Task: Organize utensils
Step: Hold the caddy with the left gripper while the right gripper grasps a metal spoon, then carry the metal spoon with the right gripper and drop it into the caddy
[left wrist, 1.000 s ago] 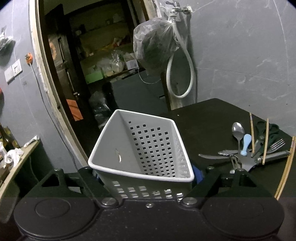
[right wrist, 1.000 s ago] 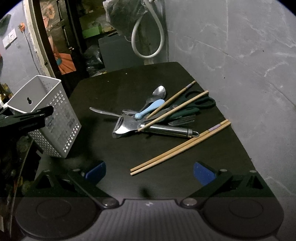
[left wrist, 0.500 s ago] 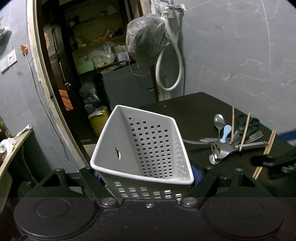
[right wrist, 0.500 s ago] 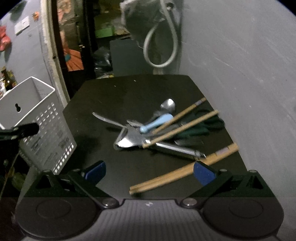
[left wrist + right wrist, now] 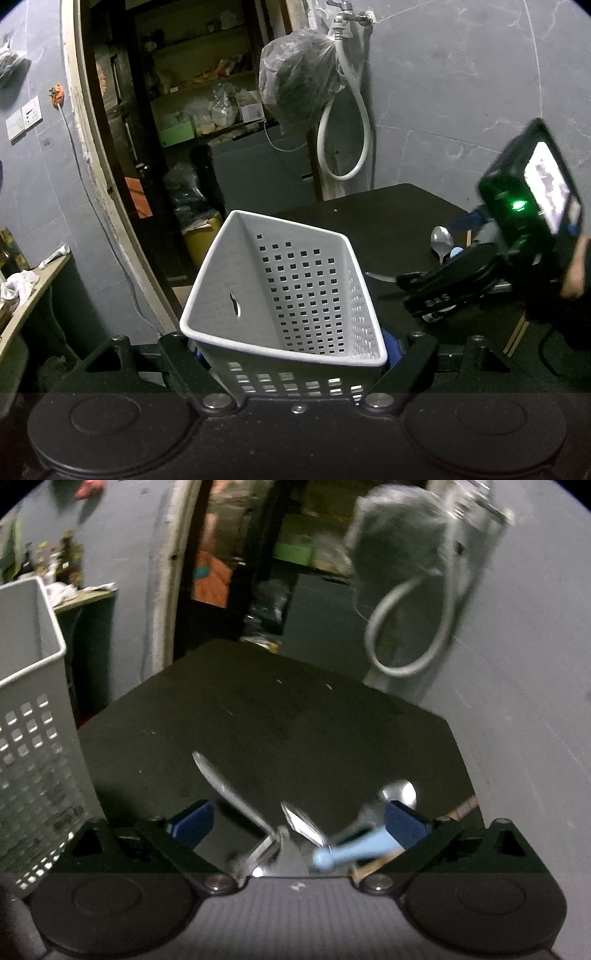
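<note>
**White basket gripped in my left tongs, right tongs low over the utensil pile**

My left tongs (image 5: 295, 347) are clamped on a white perforated plastic basket (image 5: 288, 291), their blue pads pressing its lower walls from both sides. The basket sits tilted, its open mouth facing the camera, at the near left edge of the black worktop (image 5: 384, 218).

To the right of the basket, my right tongs (image 5: 295, 823) come in low over a pile of utensils on the worktop, with a hand (image 5: 574, 273) behind them. Their blue pads (image 5: 192, 821) stand wide apart and grip nothing. The view from them is blurred.

Between and just ahead of those open pads lie:
- a long silver table knife (image 5: 225, 790), its tip pointing away towards the middle of the worktop
- a small light-blue plastic spoon handle (image 5: 351, 851), lying crosswise close to the right pad
- a shiny metal spoon bowl (image 5: 400, 792), just beyond the right pad
- a flat, bright metal piece (image 5: 301, 823) between knife and blue handle; I cannot tell what it is

The ends of wooden chopsticks (image 5: 515, 334) show at the worktop's near right edge.

A grey wall (image 5: 461, 92) rises behind the worktop. A white hose loop (image 5: 345, 144) and a clear plastic bag with dark contents (image 5: 299, 85) hang from a tap on it.
</note>
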The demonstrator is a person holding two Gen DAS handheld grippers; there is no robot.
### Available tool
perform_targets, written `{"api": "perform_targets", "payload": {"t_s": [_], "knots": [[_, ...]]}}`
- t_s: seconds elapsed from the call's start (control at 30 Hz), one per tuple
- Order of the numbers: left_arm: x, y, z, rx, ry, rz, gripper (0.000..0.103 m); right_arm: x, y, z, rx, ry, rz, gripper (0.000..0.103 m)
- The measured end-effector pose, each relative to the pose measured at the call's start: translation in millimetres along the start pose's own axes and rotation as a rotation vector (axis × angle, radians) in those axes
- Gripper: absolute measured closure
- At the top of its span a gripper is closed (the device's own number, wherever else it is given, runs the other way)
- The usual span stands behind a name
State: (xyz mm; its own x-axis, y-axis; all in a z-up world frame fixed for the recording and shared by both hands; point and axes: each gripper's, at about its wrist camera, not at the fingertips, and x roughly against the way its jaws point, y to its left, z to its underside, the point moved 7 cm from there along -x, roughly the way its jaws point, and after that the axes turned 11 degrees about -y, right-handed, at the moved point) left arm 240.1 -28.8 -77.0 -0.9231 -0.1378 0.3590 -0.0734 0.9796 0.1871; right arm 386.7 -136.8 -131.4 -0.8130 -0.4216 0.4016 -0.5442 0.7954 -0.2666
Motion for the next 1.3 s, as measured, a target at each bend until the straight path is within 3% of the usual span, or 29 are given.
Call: {"api": "perform_targets", "payload": {"t_s": [0.2,0.5,0.7,0.83,1.1,1.3], "knots": [[0,0,0,0.002,0.001,-0.002,0.021,-21,30,2,0.122,0.018,-0.044,0.014],[-1,0,-1,0.003,0.0,-0.002,0.021,-28,63,15,0.232,0.009,0.011,0.031],[-1,0,-2,-0.002,-0.003,-0.001,0.021,-31,66,23,0.273,-0.001,0.027,0.055],[-1,0,-2,-0.001,-0.004,0.0,0.021,-32,65,24,0.289,0.007,0.016,0.086],[0,-1,0,-0.004,-0.008,0.003,0.021,-10,55,12,0.289,-0.046,0.019,0.092],[-2,-3,-1,-0.006,-0.012,0.011,0.021,16,26,-14,0.153,-0.115,0.033,0.101]]}}
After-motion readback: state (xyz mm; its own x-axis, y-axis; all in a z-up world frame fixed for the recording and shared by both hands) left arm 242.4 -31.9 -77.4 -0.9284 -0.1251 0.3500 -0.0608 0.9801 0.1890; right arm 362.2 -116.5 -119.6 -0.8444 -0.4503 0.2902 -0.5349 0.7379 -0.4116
